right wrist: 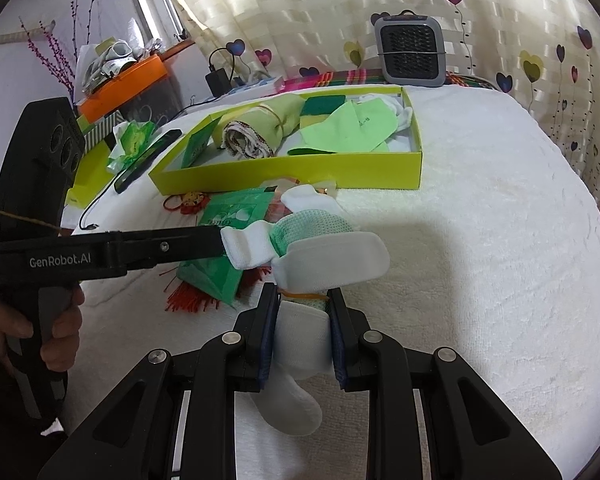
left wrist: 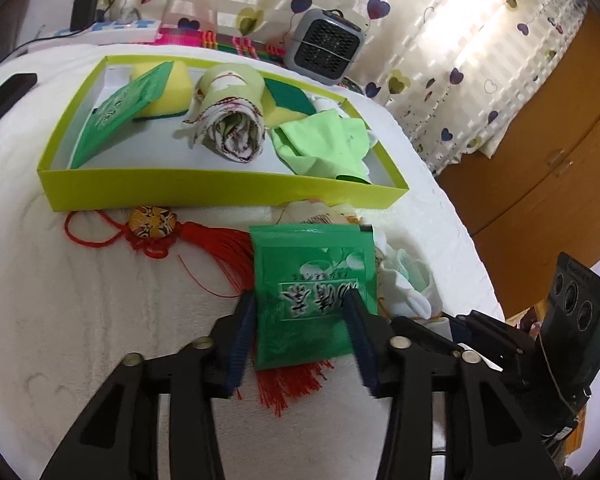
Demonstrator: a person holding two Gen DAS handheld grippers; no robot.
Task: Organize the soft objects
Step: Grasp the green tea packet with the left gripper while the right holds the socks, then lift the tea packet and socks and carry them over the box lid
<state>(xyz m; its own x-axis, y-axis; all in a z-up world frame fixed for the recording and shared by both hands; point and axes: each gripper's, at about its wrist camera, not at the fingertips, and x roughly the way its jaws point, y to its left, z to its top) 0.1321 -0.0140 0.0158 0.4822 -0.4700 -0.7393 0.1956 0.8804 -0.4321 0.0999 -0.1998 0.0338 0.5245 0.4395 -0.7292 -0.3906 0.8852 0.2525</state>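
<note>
White socks [right wrist: 300, 332] are clamped in the right tongs [right wrist: 303, 320], above the towel-covered surface [right wrist: 480, 240] at 6 o'clock from the yellow-green box [right wrist: 284, 176], while the left tongs [left wrist: 300, 316] stand apart around a green packet [left wrist: 312, 280].

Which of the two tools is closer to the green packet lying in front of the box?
Left. The left tool is open, with one finger on either side of the green packet. The right tool is off beside the packet, shut on a white sock.
</note>
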